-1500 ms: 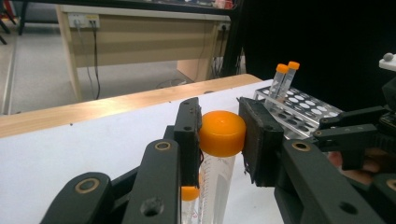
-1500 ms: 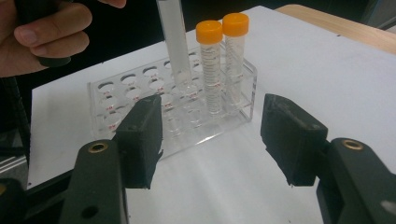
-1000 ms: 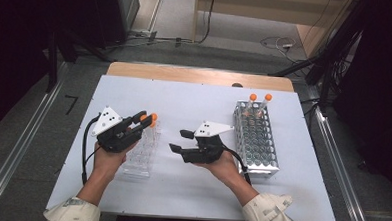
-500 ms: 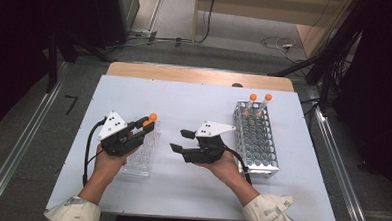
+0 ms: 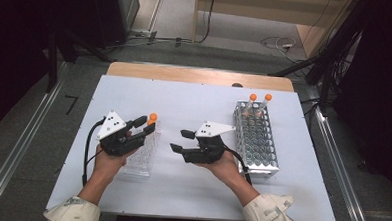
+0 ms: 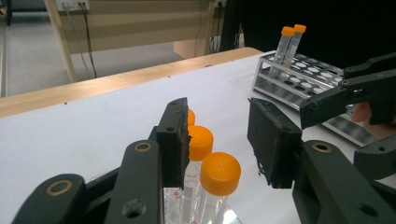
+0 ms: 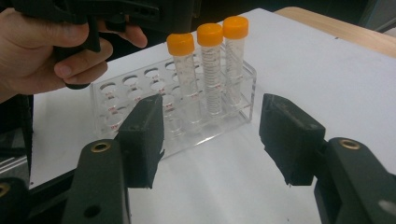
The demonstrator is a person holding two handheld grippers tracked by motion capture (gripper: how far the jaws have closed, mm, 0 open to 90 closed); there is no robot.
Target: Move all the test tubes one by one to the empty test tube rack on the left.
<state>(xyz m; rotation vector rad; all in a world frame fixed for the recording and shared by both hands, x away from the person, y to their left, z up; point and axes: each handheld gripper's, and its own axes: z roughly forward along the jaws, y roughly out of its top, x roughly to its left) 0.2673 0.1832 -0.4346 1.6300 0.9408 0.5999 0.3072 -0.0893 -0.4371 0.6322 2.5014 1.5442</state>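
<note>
Left tongs [image 6: 219, 140] have just been opening and stand apart above three orange-capped tubes [image 6: 219, 173] seated in the clear rack [image 7: 173, 121] near the counter's left edge. Right tongs [image 7: 212, 140] are wide and empty. Risk: a withdrawing pad [image 6: 173, 140] may snag a cap, tipping the rack.

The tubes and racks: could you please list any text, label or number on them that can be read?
Tubes: red and grey print, too blurred to read.
Clear rack: red marks beside the holes, too small to read.
Metal rack: no text seen.
</note>
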